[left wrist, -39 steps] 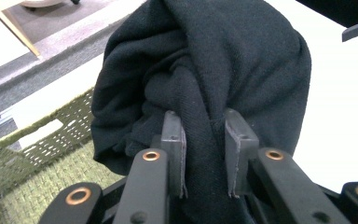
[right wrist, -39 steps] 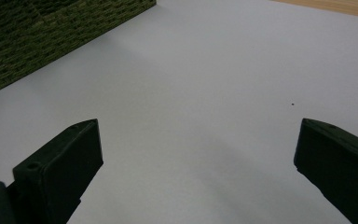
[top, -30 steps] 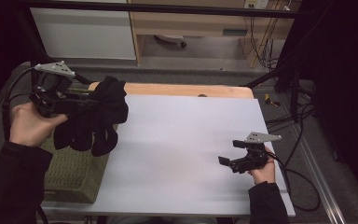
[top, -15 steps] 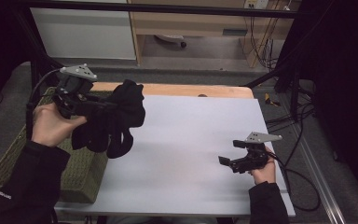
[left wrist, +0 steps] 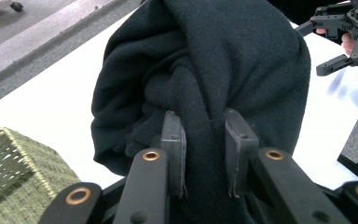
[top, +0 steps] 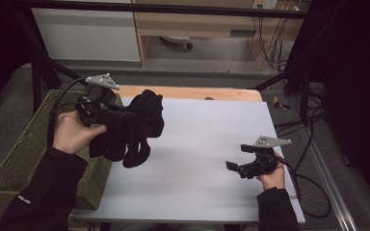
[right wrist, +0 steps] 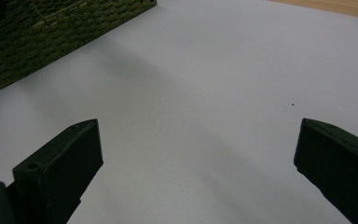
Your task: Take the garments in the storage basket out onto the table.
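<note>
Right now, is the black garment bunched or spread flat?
Bunched: the black garment hangs in folds from the left tongs, above the table.

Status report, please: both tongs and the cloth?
Left tongs shut on bunched black fabric garment, lifted. Right tongs open, empty. Woven green basket at left.

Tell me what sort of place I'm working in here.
Probably a lab recording station, not a home: a white table framed by black rails, loose cables on the floor beside it, and dark curtains around. A green basket sits at the table's left.
</note>
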